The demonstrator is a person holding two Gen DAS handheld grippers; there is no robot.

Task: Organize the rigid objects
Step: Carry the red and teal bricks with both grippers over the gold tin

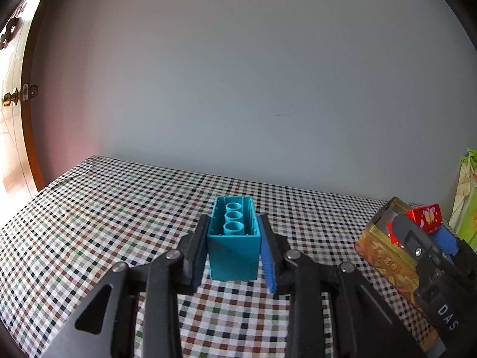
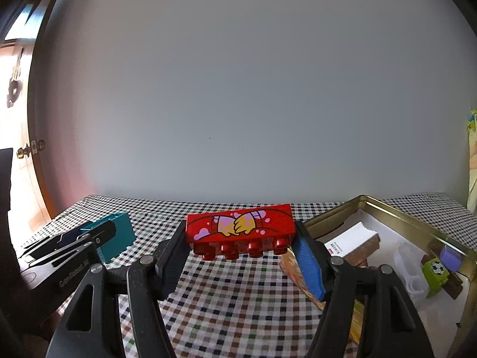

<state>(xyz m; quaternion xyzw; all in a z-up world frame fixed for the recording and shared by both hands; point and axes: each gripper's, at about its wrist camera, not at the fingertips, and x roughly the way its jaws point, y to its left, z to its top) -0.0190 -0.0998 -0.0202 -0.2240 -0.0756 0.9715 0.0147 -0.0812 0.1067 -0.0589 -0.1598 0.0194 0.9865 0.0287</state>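
Observation:
My left gripper (image 1: 234, 243) is shut on a teal brick (image 1: 233, 250), hollow underside facing up, held above the checkered tablecloth (image 1: 104, 223). My right gripper (image 2: 240, 244) is shut on a red printed brick (image 2: 238, 226), studs pointing down, held above the cloth just left of the gold tin (image 2: 387, 208). In the left wrist view the right gripper (image 1: 423, 247) and the red brick (image 1: 426, 216) show at the right, over the tin (image 1: 384, 256). In the right wrist view the left gripper (image 2: 86, 238) with the teal brick (image 2: 116, 235) shows at the left.
The open tin holds a white block (image 2: 354, 238), a green soccer-ball brick (image 2: 435, 274), a purple brick (image 2: 451, 258), and clear plastic pieces (image 2: 408, 265). A white wall stands behind the table. A wooden door (image 1: 15, 119) is at the left. A green bag (image 1: 468, 203) is at the far right.

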